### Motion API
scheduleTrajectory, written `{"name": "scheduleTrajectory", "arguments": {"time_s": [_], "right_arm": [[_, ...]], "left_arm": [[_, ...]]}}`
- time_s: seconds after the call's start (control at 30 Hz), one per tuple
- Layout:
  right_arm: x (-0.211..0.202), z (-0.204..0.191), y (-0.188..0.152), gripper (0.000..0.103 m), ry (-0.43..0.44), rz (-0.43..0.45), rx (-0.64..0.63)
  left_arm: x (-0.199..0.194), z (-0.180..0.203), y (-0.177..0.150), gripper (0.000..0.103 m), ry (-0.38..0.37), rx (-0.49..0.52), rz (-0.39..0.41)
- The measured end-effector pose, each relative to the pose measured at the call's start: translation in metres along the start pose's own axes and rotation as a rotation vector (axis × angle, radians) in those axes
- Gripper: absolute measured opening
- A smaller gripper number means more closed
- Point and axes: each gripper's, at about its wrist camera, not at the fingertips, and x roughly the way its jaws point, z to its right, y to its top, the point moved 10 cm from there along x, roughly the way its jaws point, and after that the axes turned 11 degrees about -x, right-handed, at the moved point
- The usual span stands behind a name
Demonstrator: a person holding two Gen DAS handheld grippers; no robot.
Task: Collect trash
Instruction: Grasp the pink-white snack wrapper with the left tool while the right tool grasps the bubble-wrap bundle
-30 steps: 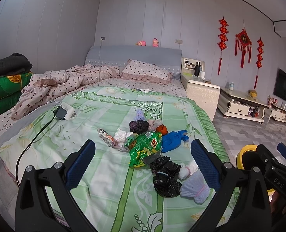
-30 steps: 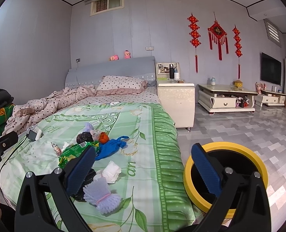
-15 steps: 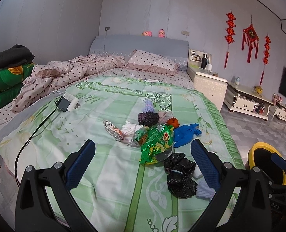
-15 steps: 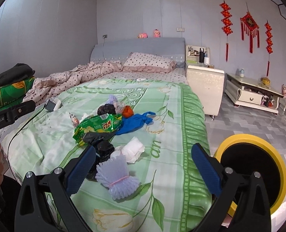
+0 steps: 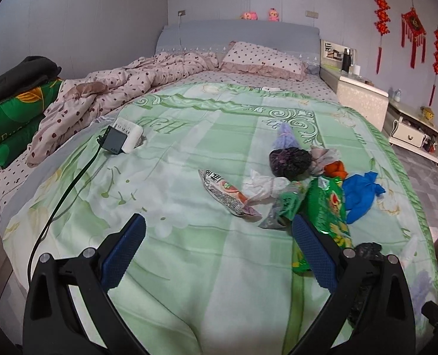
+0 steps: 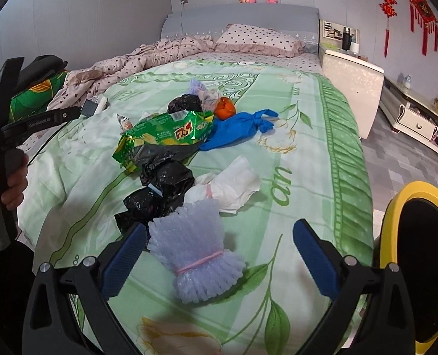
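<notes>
Trash lies scattered on the green bedspread (image 5: 189,281). In the left wrist view I see a snack wrapper (image 5: 226,190), a green chip bag (image 5: 327,204), a blue glove (image 5: 361,192) and a dark bag (image 5: 290,162). My left gripper (image 5: 219,248) is open just short of the wrapper. In the right wrist view a lilac foam net (image 6: 196,251) lies between the open fingers of my right gripper (image 6: 219,251), with black bags (image 6: 159,189), white tissue (image 6: 233,183), the chip bag (image 6: 165,133), the glove (image 6: 236,128) and an orange lump (image 6: 224,108) beyond.
A yellow-rimmed bin (image 6: 423,254) stands on the floor right of the bed. A charger and power strip (image 5: 121,139) with a cable lie at the left. A rumpled duvet (image 5: 115,85), pillows, a nightstand (image 5: 361,97) and a person's hand (image 6: 5,183) are also in view.
Both grippers have moved forward and lower over the bed. The foam net now lies between the right fingers; the left gripper has shifted left toward the wrapper.
</notes>
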Motion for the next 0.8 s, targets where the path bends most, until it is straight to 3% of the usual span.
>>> {"name": "scheduleTrajectory", "arguments": {"time_s": [0.23,0.4,0.5,0.73,0.8], "right_arm": [[0.027,-0.007,-0.001,0.096,0.023,-0.059,-0.049],[0.035,-0.007,-0.001,0.096,0.055,-0.062,-0.045],[0.039,-0.008,-0.004,0.096,0.083,-0.065,-0.037],[0.046,-0.007,-0.007,0.092,0.113,-0.075,-0.017],[0.046,-0.007,-0.007,0.09,0.122,-0.076,-0.014]], "left_arm": [[0.079,-0.021,0.02,0.095,0.053,-0.058,-0.079],[0.129,-0.033,0.029,0.095,0.057,-0.189,-0.15],[0.153,-0.031,0.028,0.095,0.068,-0.212,-0.176],[0.182,-0.014,0.015,0.094,0.037,-0.224,-0.214],[0.186,-0.011,0.013,0.088,0.023,-0.212,-0.215]]}}
